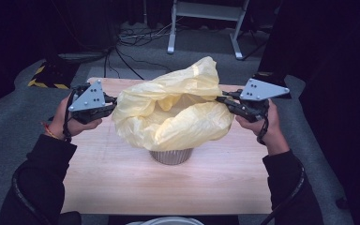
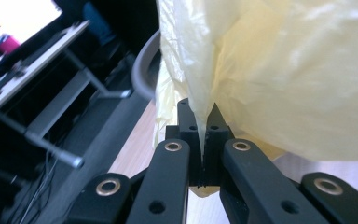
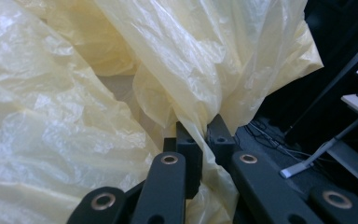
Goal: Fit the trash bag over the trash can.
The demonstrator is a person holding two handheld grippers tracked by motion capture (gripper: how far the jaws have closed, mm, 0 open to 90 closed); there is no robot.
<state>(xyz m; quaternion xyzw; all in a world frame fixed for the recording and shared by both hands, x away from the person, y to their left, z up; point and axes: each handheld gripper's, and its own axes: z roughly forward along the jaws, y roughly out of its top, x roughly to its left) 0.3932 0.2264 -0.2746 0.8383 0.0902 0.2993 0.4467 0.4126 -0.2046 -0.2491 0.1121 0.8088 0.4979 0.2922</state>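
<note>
Now your left gripper pinches the yellow bag at nine o'clock. Your right gripper pinches it at three, above the grey bin.

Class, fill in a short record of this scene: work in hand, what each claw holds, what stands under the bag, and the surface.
Work: spreading a yellow bag open over a bin
Left claw: shut on the bag's left edge
Right claw: shut on the bag's right edge
Bag: billowed, mouth pulled wide between the claws
Bin: ribbed, grey, upright under the bag, top hidden
Surface: wooden table
</note>
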